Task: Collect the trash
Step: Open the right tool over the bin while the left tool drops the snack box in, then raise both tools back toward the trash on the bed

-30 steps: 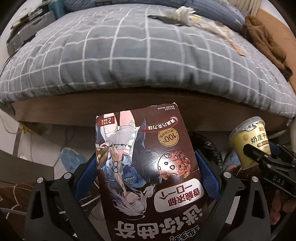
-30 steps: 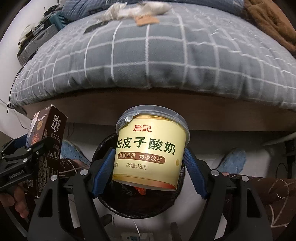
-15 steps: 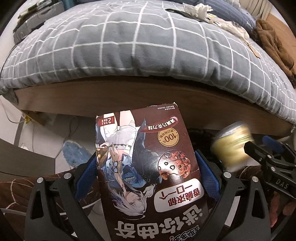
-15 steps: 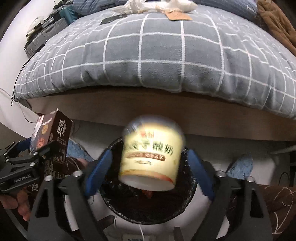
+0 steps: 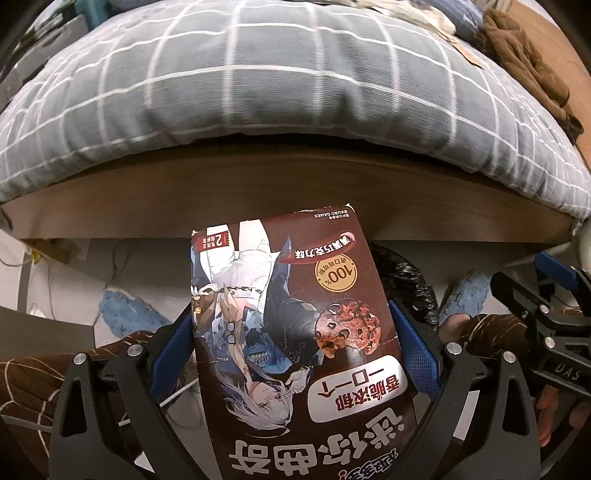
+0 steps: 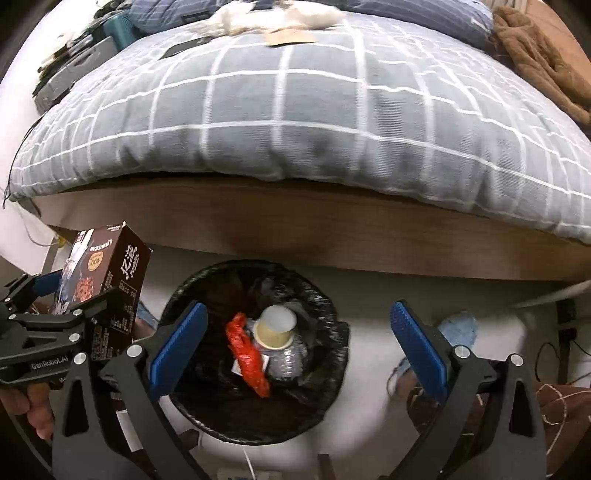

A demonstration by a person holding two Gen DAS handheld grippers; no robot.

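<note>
My left gripper [image 5: 295, 347] is shut on a brown cookie box [image 5: 291, 332] with an anime figure printed on it, held above the floor in front of the bed. The box [image 6: 107, 284] and the left gripper [image 6: 55, 332] also show at the left of the right wrist view. My right gripper [image 6: 295, 347] is open and empty above a round bin with a black bag [image 6: 332, 369]. The yellow yogurt cup [image 6: 275, 328] lies inside the bin beside a red wrapper [image 6: 247, 354]. In the left wrist view the right gripper [image 5: 539, 306] is at the right edge.
A bed with a grey checked duvet [image 6: 295, 110] and a wooden frame [image 6: 332, 229] stands just behind the bin. Brown cloth [image 6: 543, 59] and white scraps [image 6: 277, 14] lie on the bed. Blue slippers [image 5: 125, 314] [image 6: 458, 328] and cables are on the white floor.
My right gripper opened and the yogurt cup dropped from it into the bin. The left gripper kept hold of the cookie box and moved a little nearer the bed.
</note>
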